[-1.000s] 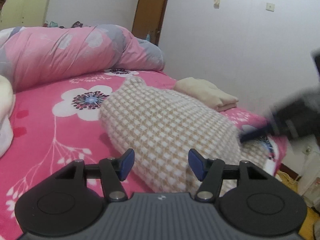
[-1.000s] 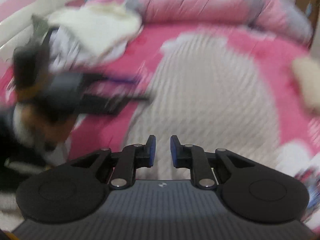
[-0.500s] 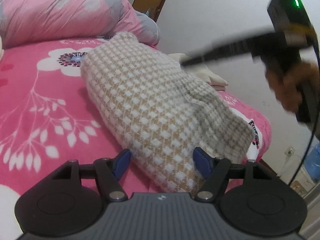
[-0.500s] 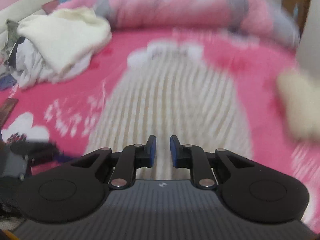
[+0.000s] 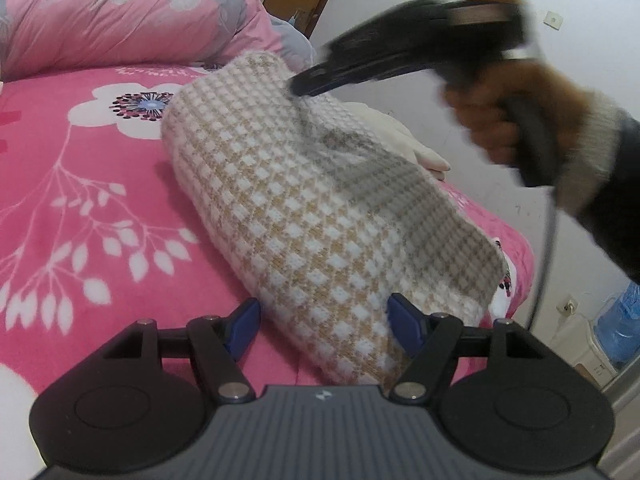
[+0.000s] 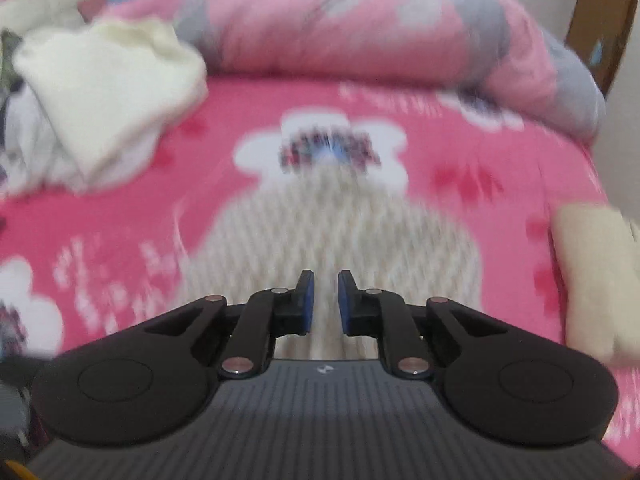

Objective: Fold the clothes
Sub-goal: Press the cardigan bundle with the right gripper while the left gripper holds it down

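The checked knit garment [image 5: 320, 208] is laid on the pink bed [image 5: 80, 200], its long axis running away toward the rolled quilt [image 5: 120, 20]. Its near edge is straddled by the left tool [image 5: 323, 322], spread wide, having just opened. The right tool [image 5: 296, 86], nearly closed and empty, is seen over its far end. Open sheet lies leftward.

no readable text, labels, brands or numbers in either view, only a small unlettered emblem on each gripper body

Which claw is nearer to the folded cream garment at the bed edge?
Right. The right claw is over the checkered knit's far end, near the cream garment; the left claw is at its near end.
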`<move>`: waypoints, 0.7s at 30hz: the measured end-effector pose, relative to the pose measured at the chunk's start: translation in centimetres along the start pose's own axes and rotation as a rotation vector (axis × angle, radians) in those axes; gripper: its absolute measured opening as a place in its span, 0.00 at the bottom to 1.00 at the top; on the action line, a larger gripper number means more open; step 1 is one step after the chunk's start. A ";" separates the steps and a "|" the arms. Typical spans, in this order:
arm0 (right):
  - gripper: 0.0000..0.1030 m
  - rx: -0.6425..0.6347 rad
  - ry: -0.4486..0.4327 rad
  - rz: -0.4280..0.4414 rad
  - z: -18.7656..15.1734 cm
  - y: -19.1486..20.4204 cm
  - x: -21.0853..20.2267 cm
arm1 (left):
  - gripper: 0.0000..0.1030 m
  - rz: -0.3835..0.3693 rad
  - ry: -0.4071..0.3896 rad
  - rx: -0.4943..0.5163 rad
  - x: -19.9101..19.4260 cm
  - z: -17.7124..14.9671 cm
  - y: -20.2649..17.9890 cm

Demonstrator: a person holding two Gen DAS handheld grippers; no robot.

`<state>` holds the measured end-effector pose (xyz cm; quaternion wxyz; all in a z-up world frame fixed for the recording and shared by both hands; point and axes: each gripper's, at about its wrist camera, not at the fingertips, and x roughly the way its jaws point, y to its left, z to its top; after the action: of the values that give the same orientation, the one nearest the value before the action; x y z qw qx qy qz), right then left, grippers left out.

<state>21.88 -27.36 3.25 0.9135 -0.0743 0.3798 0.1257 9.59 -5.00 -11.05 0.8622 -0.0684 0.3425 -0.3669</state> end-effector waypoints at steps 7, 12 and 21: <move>0.10 0.022 0.053 -0.014 -0.3 -0.1 6.4 | 0.69 -0.015 -0.008 0.001 0.3 0.2 0.2; 0.11 0.023 -0.011 0.013 3.0 0.3 3.0 | 0.69 -0.030 -0.010 -0.007 0.1 -0.1 0.5; 0.10 0.173 0.062 0.030 0.6 -1.3 11.4 | 0.70 -0.025 -0.015 0.007 -0.1 0.0 0.1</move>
<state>30.43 -26.44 -4.36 0.9024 0.0069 0.4182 0.1035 9.65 -4.86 -11.06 0.8603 -0.0726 0.3339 -0.3784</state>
